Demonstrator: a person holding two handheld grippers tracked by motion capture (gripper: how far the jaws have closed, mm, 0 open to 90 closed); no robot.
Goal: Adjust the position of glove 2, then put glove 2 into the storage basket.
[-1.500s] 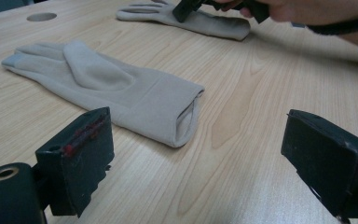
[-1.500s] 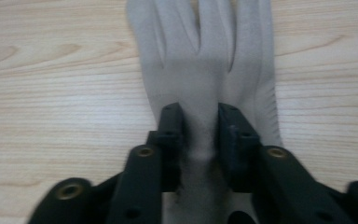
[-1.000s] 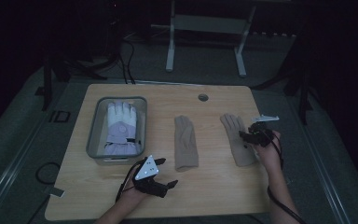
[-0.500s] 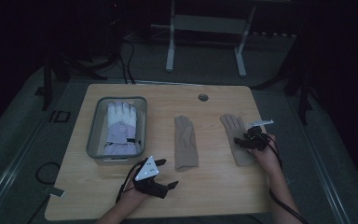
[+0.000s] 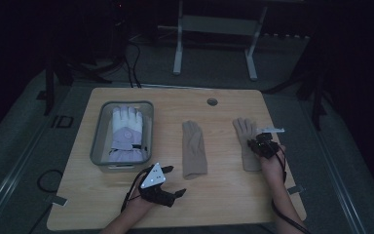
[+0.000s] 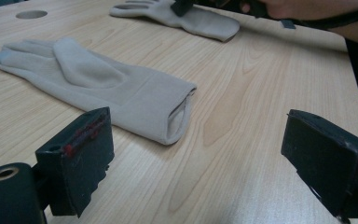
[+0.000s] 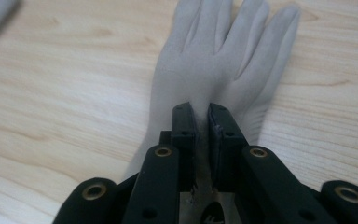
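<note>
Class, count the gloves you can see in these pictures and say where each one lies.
3: a white glove in the grey bin, a beige glove mid-table, another beige glove pinched by the right gripper. The bin may hide more.

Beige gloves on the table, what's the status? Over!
Right tongs just closed, pinching right beige glove. Left tongs open, empty, near middle beige glove. White glove lies in grey bin. Nothing blocking.
</note>
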